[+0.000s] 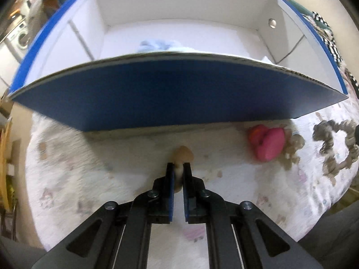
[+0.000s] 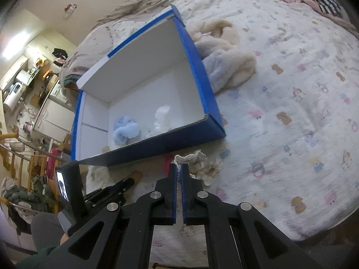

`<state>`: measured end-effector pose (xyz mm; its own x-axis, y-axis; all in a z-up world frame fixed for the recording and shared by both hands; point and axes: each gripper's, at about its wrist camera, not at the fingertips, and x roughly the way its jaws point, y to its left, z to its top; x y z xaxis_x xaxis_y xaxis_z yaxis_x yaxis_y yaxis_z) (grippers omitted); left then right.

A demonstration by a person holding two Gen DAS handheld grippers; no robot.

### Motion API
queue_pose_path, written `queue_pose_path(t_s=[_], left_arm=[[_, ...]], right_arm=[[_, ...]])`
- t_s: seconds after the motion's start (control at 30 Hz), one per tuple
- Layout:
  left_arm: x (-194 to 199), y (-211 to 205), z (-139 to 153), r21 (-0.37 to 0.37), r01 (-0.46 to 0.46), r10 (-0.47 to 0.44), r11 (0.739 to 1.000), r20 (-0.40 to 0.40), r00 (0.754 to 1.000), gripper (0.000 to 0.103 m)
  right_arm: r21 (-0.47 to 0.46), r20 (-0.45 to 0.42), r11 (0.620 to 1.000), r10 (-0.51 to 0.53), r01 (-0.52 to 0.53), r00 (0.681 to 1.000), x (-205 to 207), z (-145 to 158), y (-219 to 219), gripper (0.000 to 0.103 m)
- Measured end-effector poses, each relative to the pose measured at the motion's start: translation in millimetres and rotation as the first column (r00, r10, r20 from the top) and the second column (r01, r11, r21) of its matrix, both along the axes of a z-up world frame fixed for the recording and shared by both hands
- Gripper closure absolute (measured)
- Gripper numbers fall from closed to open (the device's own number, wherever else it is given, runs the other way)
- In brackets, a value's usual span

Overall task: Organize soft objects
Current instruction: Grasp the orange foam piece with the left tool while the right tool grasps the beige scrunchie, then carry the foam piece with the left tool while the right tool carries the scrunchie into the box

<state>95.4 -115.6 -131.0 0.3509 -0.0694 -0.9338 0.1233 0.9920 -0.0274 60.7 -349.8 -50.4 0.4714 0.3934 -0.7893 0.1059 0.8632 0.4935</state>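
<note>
The left gripper [image 1: 178, 168] has its jaws pinched tight on a small beige soft piece [image 1: 182, 154] just in front of the blue box [image 1: 170, 94]'s near wall, over the printed bedspread [image 1: 74, 157]. To my eye the step is carrying that piece over the wall. It would go best if the hand lifts well clear of the cardboard edge before moving forward, keeps the squeeze firm since so little of the piece sits between the pads, and lets go only once it is above the white floor.

To the right, the right gripper [image 2: 178, 168] is clamped on a pale knitted rope [image 2: 190, 157] that trails onto a cream fluffy bundle [image 2: 206, 168] beside the box's near wall. It should wait or lift gently, so the rope's tail does not drag.

The left wrist view alone shows a pink soft toy [image 1: 268, 144] near the wall and a grey braided rope [image 1: 336, 148] further right. The right wrist view alone shows the box's floor, with a light blue fluffy item [image 2: 125, 132] and a white one [image 2: 162, 118] already inside, and a heap of cream and grey plush [image 2: 226, 60] lying outside against its far side.
</note>
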Motion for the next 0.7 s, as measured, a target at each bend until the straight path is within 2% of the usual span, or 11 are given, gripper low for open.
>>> queue_pose_path(t_s=[0.2,0.3,0.47,0.7], left_arm=[[-19,18,19,0.018,-0.039,0.038,0.999,0.036,0.999,0.097],[-24,32,41,0.029,-0.054,0.051,0.998,0.088,0.995,0.097],[-42,41,86,0.006,-0.082,0.079,0.997,0.205,0.975,0.097],[-30,67,129,-0.018,-0.106,0.106,0.994,0.304,0.947,0.097]], right_arm=[[0.000,0.043,1.000,0.029,-0.029,0.999,-5,14,10,0.098],[-0.001,0.090,0.999,0.049,-0.049,0.995,-10,25,17,0.098],[-0.022,0.178,0.997,0.073,-0.071,0.981,-13,43,23,0.098],[-0.080,0.303,0.992,0.121,-0.101,0.945,-5,72,42,0.098]])
